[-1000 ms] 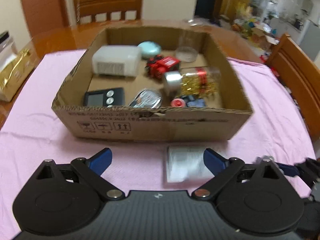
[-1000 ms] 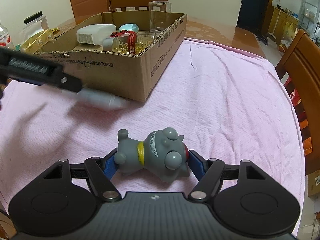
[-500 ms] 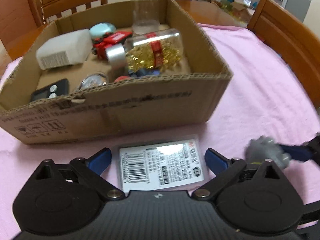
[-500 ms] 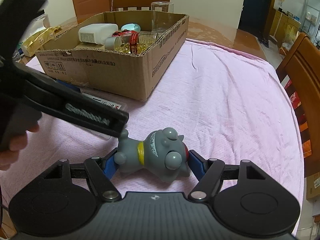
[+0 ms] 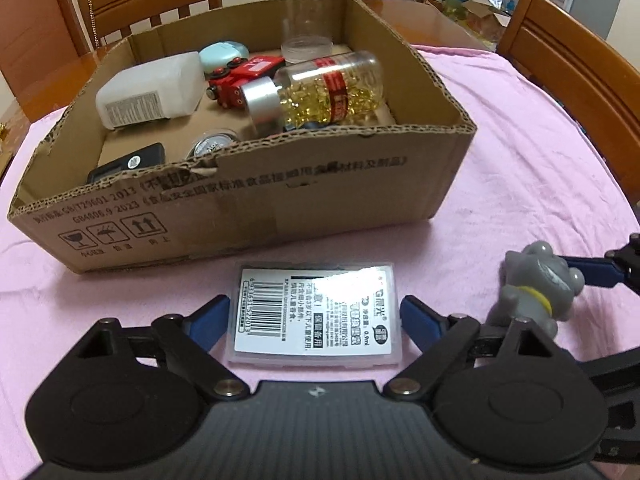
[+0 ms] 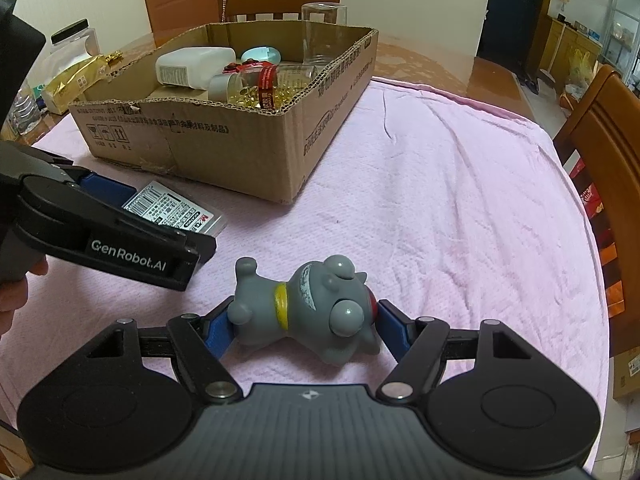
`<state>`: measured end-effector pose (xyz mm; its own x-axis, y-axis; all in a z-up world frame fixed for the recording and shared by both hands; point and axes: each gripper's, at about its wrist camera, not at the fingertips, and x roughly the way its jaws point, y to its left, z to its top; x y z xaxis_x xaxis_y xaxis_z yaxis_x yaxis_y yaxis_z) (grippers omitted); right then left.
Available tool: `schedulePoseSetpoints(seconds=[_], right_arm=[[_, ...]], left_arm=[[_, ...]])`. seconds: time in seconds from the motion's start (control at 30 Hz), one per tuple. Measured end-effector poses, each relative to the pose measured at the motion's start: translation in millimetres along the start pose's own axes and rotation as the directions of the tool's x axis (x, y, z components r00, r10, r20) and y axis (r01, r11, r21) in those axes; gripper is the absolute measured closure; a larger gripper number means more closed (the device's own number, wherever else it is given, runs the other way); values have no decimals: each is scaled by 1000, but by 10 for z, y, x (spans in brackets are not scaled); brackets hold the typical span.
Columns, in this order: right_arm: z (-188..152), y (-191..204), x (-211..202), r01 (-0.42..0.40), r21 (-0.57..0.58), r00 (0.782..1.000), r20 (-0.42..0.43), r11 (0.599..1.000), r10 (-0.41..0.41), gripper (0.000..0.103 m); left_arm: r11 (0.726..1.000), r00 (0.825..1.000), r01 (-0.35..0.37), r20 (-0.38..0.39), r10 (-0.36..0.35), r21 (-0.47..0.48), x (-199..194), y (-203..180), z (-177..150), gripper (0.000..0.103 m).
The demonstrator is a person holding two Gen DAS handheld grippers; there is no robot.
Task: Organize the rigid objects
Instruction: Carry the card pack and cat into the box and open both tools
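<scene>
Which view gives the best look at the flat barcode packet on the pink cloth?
The left wrist view: the barcode packet lies whole, label up. The right wrist view shows only part of it, behind the left tool.

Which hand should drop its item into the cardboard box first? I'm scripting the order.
Right, probably: the right gripper already clamps the grey toy, while the left gripper is closing around the flat case.

**Pink cloth over a wooden table**

A pink cloth covers the wooden table, whose bare glossy top shows beyond the cardboard box. The box sits on the cloth. Just in front of the box lies a flat clear labelled case. A grey toy figure lies on its side, in front of the box, to the right of the case.
</scene>
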<state>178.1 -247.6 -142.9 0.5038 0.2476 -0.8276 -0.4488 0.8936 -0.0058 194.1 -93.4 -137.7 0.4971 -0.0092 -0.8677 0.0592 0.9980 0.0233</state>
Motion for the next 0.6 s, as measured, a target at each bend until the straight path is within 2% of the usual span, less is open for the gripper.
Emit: schedulePoseSetpoints(seconds=[0.37, 0.6], right_arm=[[63, 17, -2, -1, -8, 1000, -17, 1000, 0, 27], [196, -4, -160, -17, -55, 1000, -4, 998, 17, 28]], left_arm=[[998, 999, 35, -9, -35, 60, -71, 109, 57, 13], [989, 998, 60, 21, -64, 132, -410, 209, 151, 13]])
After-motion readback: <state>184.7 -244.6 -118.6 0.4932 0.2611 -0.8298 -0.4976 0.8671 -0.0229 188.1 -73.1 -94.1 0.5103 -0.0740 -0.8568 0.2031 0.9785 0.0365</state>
